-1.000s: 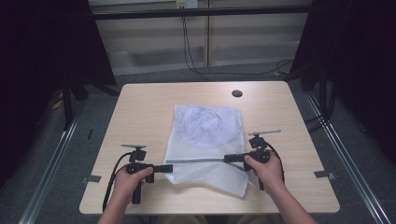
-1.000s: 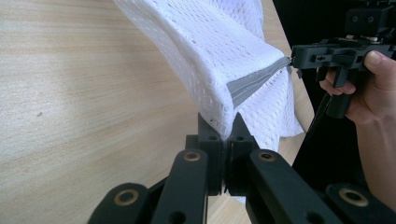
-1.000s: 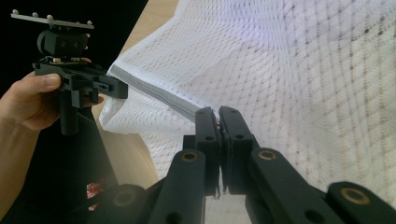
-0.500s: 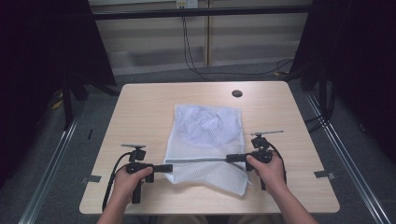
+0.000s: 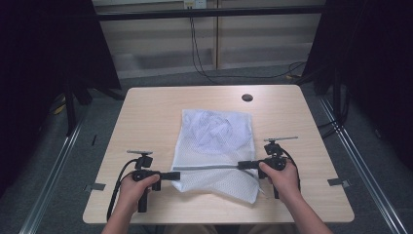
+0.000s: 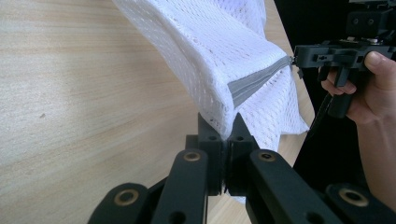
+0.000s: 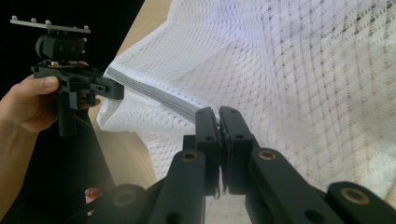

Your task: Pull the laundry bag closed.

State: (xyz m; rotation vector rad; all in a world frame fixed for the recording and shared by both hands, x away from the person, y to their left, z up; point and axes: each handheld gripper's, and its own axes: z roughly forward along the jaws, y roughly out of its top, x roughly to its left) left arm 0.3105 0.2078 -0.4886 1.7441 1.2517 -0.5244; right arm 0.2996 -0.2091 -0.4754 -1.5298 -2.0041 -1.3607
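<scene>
Two hand-held grippers pull one white mesh laundry bag (image 5: 214, 151) taut along its grey zipper (image 5: 209, 167), above the near part of the wooden table (image 5: 146, 112). The left gripper (image 5: 176, 174) is clamped on the bag's left end of the zipper edge; in the left gripper view its jaws stand pressed together with the white mesh (image 6: 219, 56) pinched between them and the grey zipper band (image 6: 254, 79) running away from the tips toward the right gripper (image 6: 296, 58), held in the person's right hand (image 6: 369, 88). The right gripper (image 5: 242, 165) is closed on the opposite end of the zipper; in the right gripper view its jaws are squeezed narrow on the bag's edge, and the zipper line (image 7: 149, 93) stretches from them to the left gripper (image 7: 119, 91) in the left hand (image 7: 28, 102).

Inside the bag, beyond both grippers, a bunched pale garment (image 5: 216, 129) shows through the netting; what kind it is cannot be told. The bag's far part lies flat on the table, while the near flap below the zipper hangs loose toward the table edge between the two hands.

Farther off from the grippers, a small dark round disc (image 5: 247, 97) sits near the table's far edge. Nothing lies between the grippers but the bag itself.

The mesh is open-weave with small regular holes, soft and creased; the tabletop is pale, smooth woodgrain with rounded corners.
</scene>
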